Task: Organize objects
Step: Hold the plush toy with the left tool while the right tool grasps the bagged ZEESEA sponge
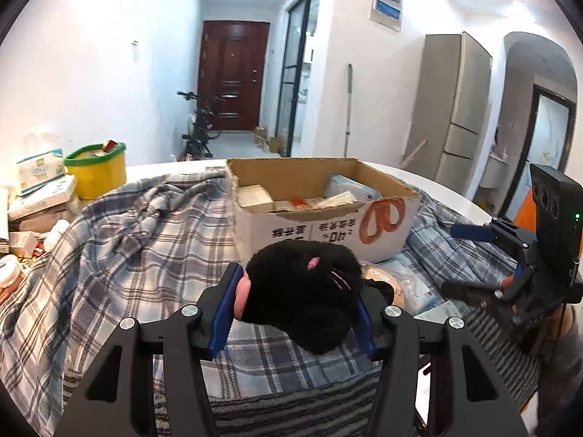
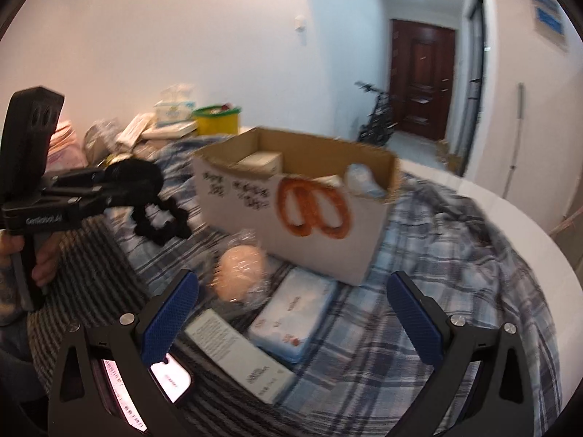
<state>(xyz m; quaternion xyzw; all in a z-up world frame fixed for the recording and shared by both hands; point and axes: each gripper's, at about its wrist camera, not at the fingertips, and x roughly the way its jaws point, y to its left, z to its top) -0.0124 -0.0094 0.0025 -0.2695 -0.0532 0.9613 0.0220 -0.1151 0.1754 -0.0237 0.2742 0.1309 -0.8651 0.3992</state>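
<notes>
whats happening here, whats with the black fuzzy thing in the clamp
A person is tidying a cluttered table with two handheld grippers. The left gripper is shut on a black plush cat, held above the plaid cloth just in front of the open cardboard box, which already holds a few packages. The right gripper is open and empty, hovering over a tissue pack and a white box on the cloth.

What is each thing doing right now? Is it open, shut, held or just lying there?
Left tool: shut on the black plush cat.
Black plush cat: held, lifted off the blanket.
Right tool: open, holding nothing.
Cardboard box: open on top, with things inside.
Wrapped bun: lying on the blanket.
Tissue pack: lying flat.
Phone: screen lit.
</notes>
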